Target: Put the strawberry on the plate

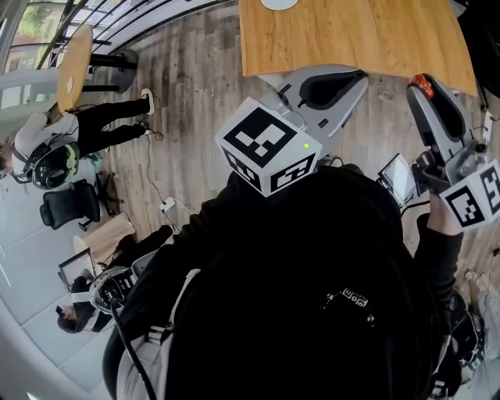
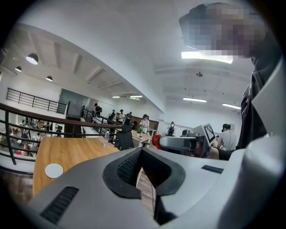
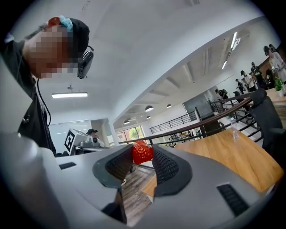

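Observation:
A red strawberry (image 3: 142, 152) is pinched between the black pads of my right gripper (image 3: 141, 157), held up in the air. From the head view it shows as a red tip (image 1: 423, 83) on that gripper (image 1: 426, 91), just off the right end of the wooden table (image 1: 351, 35). A small white plate (image 2: 54, 170) lies on the table, and its edge (image 1: 280, 4) shows at the top of the head view. My left gripper (image 2: 141, 151) is shut with nothing in it, raised near the table's front edge (image 1: 348, 80).
A water bottle (image 3: 235, 129) stands on the far part of the table. Wood floor lies below. A black office chair (image 1: 70, 205), a round table (image 1: 74, 66) and a person are at the left. A railing (image 2: 40, 117) and several people stand behind.

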### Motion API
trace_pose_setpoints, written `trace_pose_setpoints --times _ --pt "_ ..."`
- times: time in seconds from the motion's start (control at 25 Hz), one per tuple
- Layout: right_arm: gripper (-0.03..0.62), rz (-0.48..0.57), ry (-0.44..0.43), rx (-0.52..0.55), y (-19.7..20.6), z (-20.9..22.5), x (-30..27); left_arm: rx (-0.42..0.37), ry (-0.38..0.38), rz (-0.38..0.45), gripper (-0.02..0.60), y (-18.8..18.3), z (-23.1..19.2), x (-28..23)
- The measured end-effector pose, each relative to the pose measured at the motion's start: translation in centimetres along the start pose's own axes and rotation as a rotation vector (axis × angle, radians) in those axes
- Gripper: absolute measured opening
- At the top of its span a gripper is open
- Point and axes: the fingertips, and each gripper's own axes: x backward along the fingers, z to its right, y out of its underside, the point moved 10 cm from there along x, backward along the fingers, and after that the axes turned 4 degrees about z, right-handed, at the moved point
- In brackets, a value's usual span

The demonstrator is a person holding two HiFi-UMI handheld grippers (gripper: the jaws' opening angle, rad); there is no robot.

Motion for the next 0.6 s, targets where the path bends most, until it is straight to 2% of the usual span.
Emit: trace_pose_setpoints --times 0.12,0.32,0.6 --pt "0.144 -0.025 0.023 0.01 -0.1 0.3 -0.5 -0.024 0.013 -0.003 0.005 -0.1 -0.7 -0.7" --pt "0.144 -0.015 0.027 0.009 -0.5 0.5 -1.8 -0.004 0.055 0.0 0.005 -0.4 -2.3 -1.3" --pt "0.144 -0.022 0.034 0.016 -2.1 0.8 -7.0 0.007 0.069 0.017 0.005 -2.2 -7.5 -1.2"
